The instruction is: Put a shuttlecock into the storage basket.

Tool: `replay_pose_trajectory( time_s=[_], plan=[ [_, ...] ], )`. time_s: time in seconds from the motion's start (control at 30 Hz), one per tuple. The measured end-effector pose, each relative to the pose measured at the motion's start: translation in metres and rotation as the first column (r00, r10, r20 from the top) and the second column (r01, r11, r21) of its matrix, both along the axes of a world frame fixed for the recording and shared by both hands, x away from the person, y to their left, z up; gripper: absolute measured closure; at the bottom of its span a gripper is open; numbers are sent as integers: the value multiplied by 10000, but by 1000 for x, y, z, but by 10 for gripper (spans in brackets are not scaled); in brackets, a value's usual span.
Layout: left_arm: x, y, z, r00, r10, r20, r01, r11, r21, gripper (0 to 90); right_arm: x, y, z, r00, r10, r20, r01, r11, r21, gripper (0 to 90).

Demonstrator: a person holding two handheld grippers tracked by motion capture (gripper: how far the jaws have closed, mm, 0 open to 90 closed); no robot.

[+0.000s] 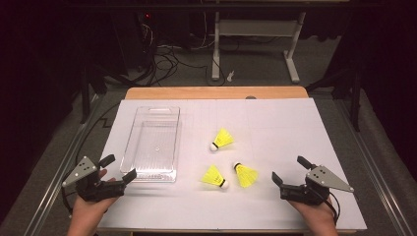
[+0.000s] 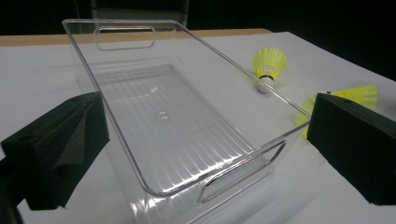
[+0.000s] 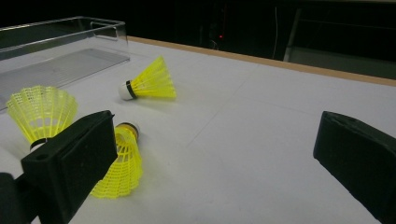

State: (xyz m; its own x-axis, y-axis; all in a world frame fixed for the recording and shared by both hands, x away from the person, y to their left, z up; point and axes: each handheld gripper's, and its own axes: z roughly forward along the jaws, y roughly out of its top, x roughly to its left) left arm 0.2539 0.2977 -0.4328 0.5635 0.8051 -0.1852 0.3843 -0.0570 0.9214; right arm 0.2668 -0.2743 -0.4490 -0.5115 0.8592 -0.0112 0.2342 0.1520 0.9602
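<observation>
Waiting wide open at lower right, the right gripper [image 1: 286, 173] should have closed gently on the cork of the nearest shuttlecock [image 1: 245, 174], while the left gripper [image 1: 118, 168], open too, guarded the empty tray [image 1: 129, 150].

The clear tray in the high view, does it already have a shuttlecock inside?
No, the clear tray holds nothing, and all three yellow shuttlecocks lie on the white table to its right.

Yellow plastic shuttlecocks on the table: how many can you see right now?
3. The far yellow plastic shuttlecock lies right of the clear plastic bin; the middle one lies nearer the person; the third lies beside it, closest to the right gripper. None inside the bin.
</observation>
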Motion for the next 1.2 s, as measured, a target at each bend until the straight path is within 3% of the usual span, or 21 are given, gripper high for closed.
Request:
replay_pose_trajectory(
  time_s=[0.37, 0.57, 0.7, 1.03, 1.2],
  plan=[
    [-1, 6, -1, 9999, 151, 71, -150, 9998, -106, 1, 0, -1, 0, 10000, -10, -23, 10, 10000, -3, 3],
    [-10, 22, -7, 9994, 277, -228, -271, 9994, 230, 1, 0, -1, -1, 10000, -26, -73, 26, 10000, 16, 2],
    [-17, 30, -9, 9987, 444, -248, -441, 9989, 130, 1, 0, 0, -1, 9999, 27, -115, -27, 10000, -1, 3],
    [-16, 31, -11, 9978, 526, -408, -520, 9985, 159, 1, 0, -1, -1, 10000, -13, -87, 13, 10000, 21, 3],
    [-15, 33, -13, 9956, 539, -765, -527, 9985, 176, 1, 0, -1, -1, 10000, -50, 4, 50, 10000, -16, 2]
  ],
)
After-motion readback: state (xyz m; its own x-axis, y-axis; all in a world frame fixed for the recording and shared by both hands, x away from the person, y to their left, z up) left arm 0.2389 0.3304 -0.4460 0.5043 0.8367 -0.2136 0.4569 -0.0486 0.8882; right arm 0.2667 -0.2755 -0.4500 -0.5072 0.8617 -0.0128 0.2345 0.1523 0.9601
